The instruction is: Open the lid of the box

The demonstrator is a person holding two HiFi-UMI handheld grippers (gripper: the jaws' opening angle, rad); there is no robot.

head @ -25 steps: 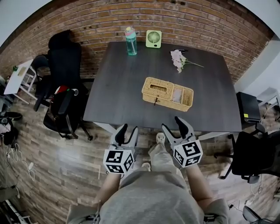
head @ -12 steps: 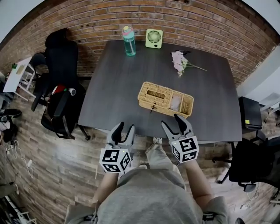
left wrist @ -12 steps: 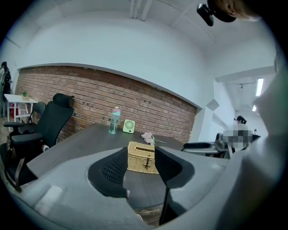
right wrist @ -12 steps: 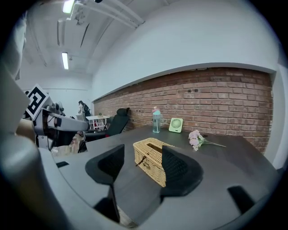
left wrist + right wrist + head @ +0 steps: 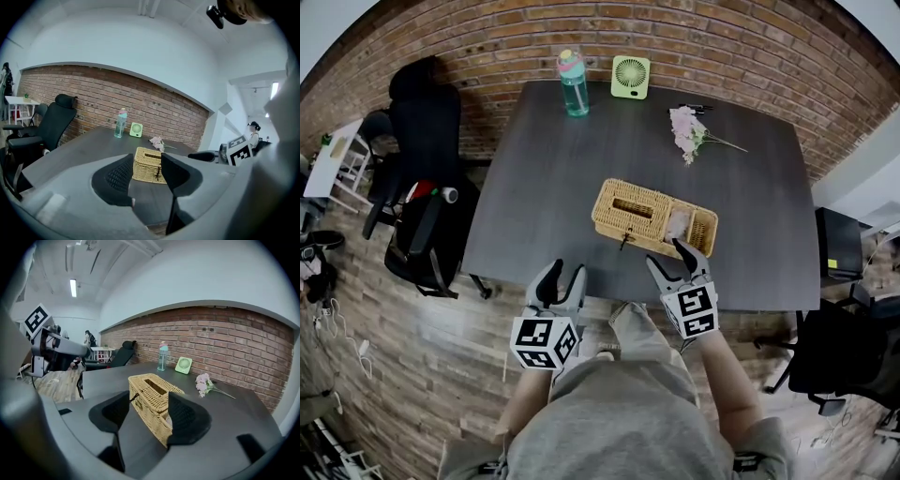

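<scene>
Wicker box (image 5: 654, 217): on the dark table (image 5: 544, 187), toward its near edge, slotted lid lying flat
Left gripper (image 5: 565, 272): jaws spread, nothing between them, at the table's near edge, apart from the box
Right gripper (image 5: 669, 257): jaws spread, empty, just beside the box's near right end
Far side: water bottle (image 5: 573, 84), green fan (image 5: 630, 77), pink flowers (image 5: 686, 133)

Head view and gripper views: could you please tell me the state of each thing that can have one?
Box: upright, not gripped.
Lid: closed.
Bottle: upright, cap on.
Fan: upright; cannot tell whether it is running.
Flowers: lying flat.
Left gripper: open, empty.
Right gripper: open, empty, close to the box.
</scene>
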